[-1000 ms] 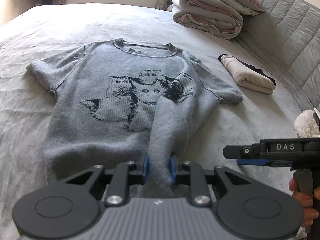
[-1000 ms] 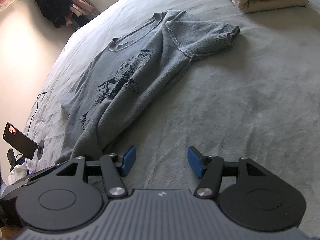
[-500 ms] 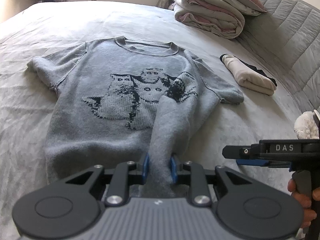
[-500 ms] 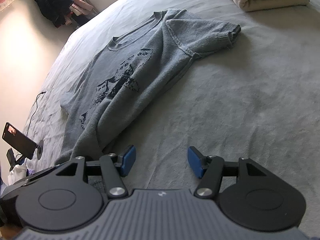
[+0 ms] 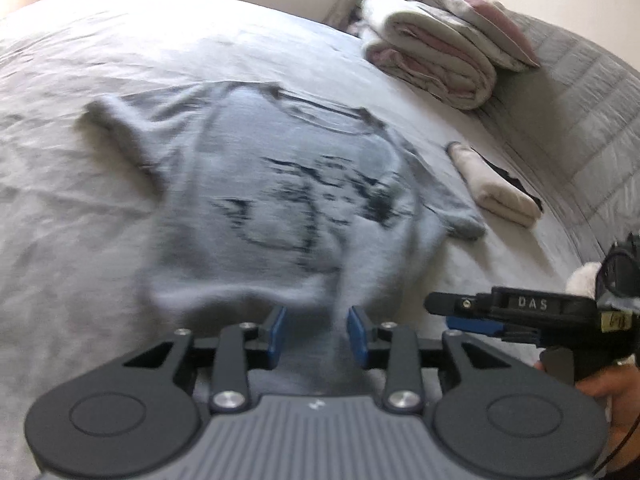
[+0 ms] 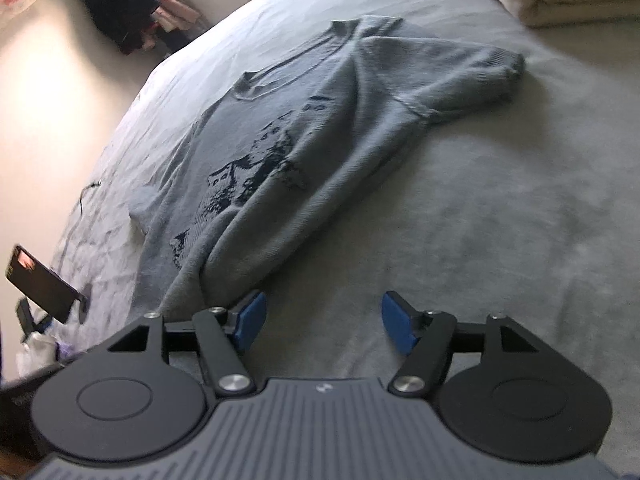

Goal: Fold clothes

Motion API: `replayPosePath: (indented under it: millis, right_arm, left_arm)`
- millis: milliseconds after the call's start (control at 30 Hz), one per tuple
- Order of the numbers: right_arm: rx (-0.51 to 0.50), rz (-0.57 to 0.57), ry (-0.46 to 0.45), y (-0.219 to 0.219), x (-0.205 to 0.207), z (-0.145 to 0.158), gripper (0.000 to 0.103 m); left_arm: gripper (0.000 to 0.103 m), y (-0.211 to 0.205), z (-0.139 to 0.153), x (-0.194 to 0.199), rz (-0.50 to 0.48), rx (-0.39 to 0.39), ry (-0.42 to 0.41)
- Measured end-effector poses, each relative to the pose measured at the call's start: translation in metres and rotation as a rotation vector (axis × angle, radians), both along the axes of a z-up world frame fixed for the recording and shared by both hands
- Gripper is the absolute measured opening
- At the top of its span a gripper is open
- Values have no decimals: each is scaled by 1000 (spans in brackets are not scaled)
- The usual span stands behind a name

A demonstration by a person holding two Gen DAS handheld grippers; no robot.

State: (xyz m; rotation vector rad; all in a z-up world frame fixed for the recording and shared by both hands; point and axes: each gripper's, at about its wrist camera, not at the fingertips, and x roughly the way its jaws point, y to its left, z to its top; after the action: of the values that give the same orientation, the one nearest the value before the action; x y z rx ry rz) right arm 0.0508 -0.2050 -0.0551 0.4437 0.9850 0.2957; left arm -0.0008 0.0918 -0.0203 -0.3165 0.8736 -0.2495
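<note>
A grey knitted sweater (image 5: 272, 184) with a dark animal pattern on its chest lies spread face-up on the bed (image 5: 80, 80), collar toward the far side and short sleeves out to either side; the left wrist view is blurred, so fine detail of the knit cannot be read there. Its lower right part is folded inward over the body, forming a thick ridge that runs toward the near edge, clearer in the right wrist view (image 6: 280, 184). The left hand-held gripper (image 5: 316, 334) sits at the hem, and its jaws have just been opening: the blue pads now stand a modest way apart with the folded grey cloth lying between them, and no pad clearly presses on it. The right hand-held gripper (image 6: 322, 320) is empty, its jaws having just been opening too, and they stand wide over bare bedcover just beside the sweater's folded edge; its left pad is near the cloth, though whether it touches cannot be told. In the left wrist view this same gripper shows from the side at the right (image 5: 508, 312), held by a hand (image 5: 608, 392). A folded cream garment (image 5: 496, 184) lies well apart from the sweater, and a stack of folded bedding (image 5: 432, 56) rests farther back. A phone (image 6: 40, 284) stands propped at the bed's left edge.
</note>
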Motion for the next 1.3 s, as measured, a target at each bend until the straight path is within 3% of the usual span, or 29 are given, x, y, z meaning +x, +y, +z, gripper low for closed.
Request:
replayPosePath:
  millis: [233,333,467,933,1167,1300]
  right_arm:
    - [-175,68,-95,37,2,0,69]
    - [-198,76,-129,47,2,-2,69]
    - [-183,86,-154,54,4,-3,69]
    - [104,123,7,41,-4,-2,65]
    - [254,112,109,31,-13,-6,65]
    - [367,164,181,30,-22,-10,65]
  left_arm:
    - [35,45,-10,4,150,55,57]
    - [38,50,-14,8,166,85,81]
    - [38,46,-23,15,144,56,115]
    - [42,1,-27,14,41,219,58]
    - [42,4,-26,2,18,161,76]
    - [42,10,-26,-7,20,79,105]
